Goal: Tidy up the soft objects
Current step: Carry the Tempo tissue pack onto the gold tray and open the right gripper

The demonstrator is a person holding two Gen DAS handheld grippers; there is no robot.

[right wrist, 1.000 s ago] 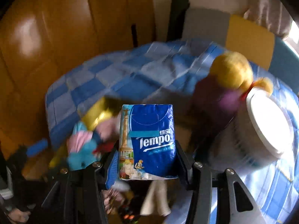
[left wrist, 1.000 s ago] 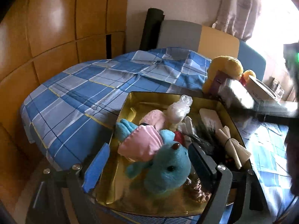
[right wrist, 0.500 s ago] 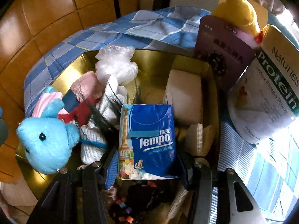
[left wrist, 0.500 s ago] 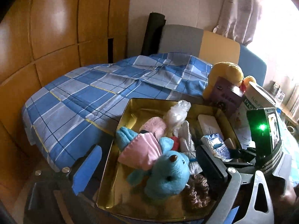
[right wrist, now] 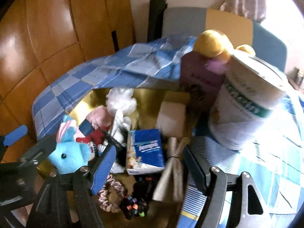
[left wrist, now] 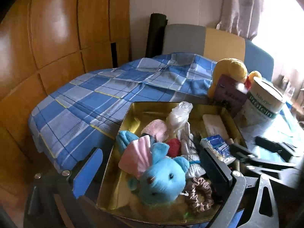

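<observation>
A gold tin tray [left wrist: 144,110] [right wrist: 150,95] on the checked bed holds a blue plush toy [left wrist: 163,178] [right wrist: 68,155], pink and white soft items, a brown scrunchie [left wrist: 199,193] [right wrist: 110,195] and rolled beige cloth [right wrist: 171,171]. The blue Tempo tissue pack [right wrist: 145,151] [left wrist: 218,148] lies in the tray. My right gripper [right wrist: 150,165] is open just above and in front of the pack, apart from it. My left gripper [left wrist: 150,171] is open, its jaws straddling the tray's near left part around the blue plush.
A yellow plush [left wrist: 229,70] [right wrist: 212,43], a purple box [left wrist: 229,95] [right wrist: 201,77] and a white protein tub [left wrist: 264,104] [right wrist: 250,98] stand right behind the tray. The blue checked bed cover [left wrist: 95,98] spreads to the left. Wooden wardrobe panels stand at the left.
My right gripper opened and let go of the Tempo tissue pack, which now lies in the tray; the gripper drew back. The left gripper stayed over the blue plush.
</observation>
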